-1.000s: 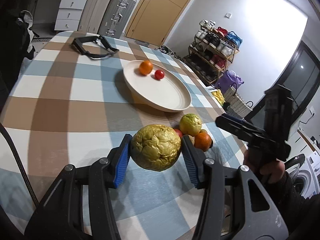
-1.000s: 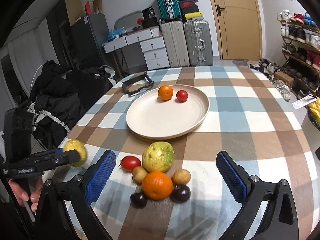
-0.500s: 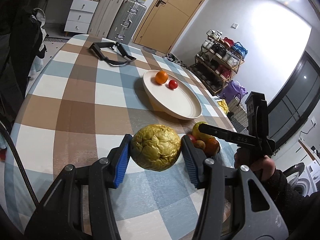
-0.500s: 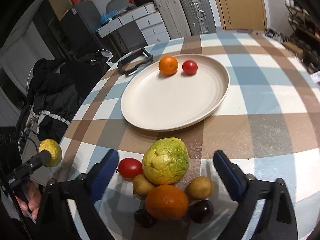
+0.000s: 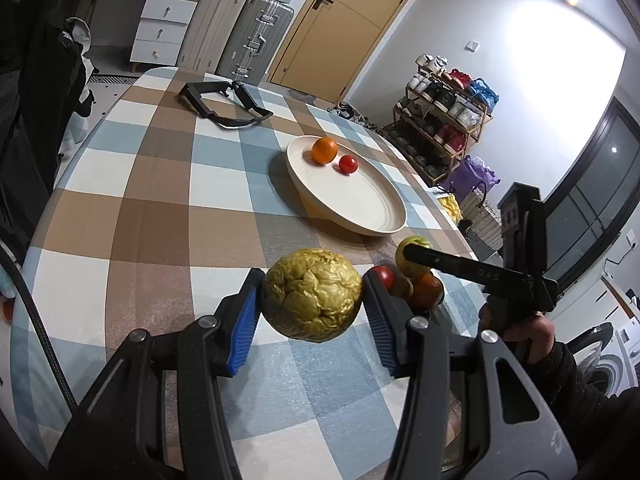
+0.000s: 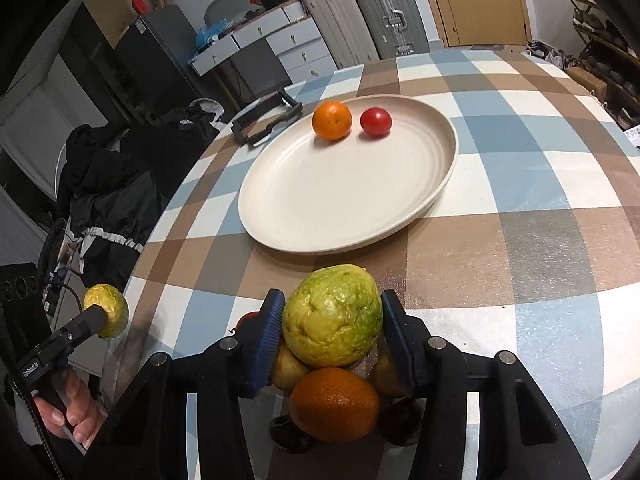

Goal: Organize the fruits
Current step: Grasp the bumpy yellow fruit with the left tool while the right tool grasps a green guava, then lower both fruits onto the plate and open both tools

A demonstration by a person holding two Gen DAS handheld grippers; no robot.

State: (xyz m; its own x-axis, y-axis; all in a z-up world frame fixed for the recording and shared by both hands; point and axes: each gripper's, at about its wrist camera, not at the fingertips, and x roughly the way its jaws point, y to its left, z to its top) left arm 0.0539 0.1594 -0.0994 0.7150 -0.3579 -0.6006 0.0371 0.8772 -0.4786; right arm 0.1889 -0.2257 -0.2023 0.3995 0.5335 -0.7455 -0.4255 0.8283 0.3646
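Note:
My left gripper point(image 5: 312, 300) is shut on a wrinkled yellow fruit point(image 5: 312, 294) and holds it above the checked table, left of the fruit pile. It also shows in the right wrist view point(image 6: 107, 316). My right gripper point(image 6: 332, 320) is shut on a large green-yellow fruit point(image 6: 332, 314) at the top of the pile. An orange point(image 6: 334, 404) and small yellow and dark fruits lie under it. A cream plate point(image 6: 348, 196) beyond holds an orange point(image 6: 332, 120) and a red tomato point(image 6: 375, 121).
A black frame-like tool point(image 5: 224, 106) lies at the table's far end. Dark clothing point(image 6: 108, 200) hangs off the table's left edge. Suitcases, drawers and a shoe rack point(image 5: 444, 120) stand beyond the table.
My right gripper moved forward to the pile and closed on the green-yellow fruit. My left gripper drew back from the plate, still holding the wrinkled yellow fruit.

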